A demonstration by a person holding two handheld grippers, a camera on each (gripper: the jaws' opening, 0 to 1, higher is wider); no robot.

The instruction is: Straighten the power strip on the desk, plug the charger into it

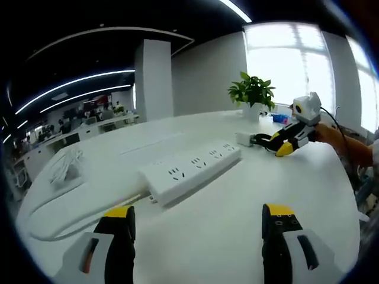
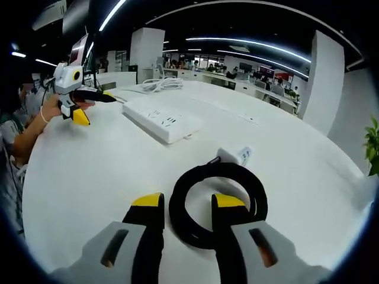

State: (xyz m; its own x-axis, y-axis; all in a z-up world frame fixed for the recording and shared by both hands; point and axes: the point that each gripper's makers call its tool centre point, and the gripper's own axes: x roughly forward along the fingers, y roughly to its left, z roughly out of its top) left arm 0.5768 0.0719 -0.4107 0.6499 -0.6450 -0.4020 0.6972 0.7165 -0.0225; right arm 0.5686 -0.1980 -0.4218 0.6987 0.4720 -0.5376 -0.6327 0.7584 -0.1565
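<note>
The left gripper (image 1: 198,222) is held low over the white desk (image 1: 237,195), its jaws spread wide with nothing between them. Just beyond its jaws, toward the middle of the desk, the white power strip (image 1: 192,167) lies flat at a slant, its cord (image 1: 71,219) running off toward the desk's edge. The right gripper (image 2: 186,210) is angled down at the desk with its jaws parted around one side of a coiled black cable (image 2: 204,204); whether the cable is touched cannot be told. The white charger (image 2: 234,156) lies just past the coil, well apart from the power strip. A potted plant (image 1: 253,94) stands near the far edge.
</note>
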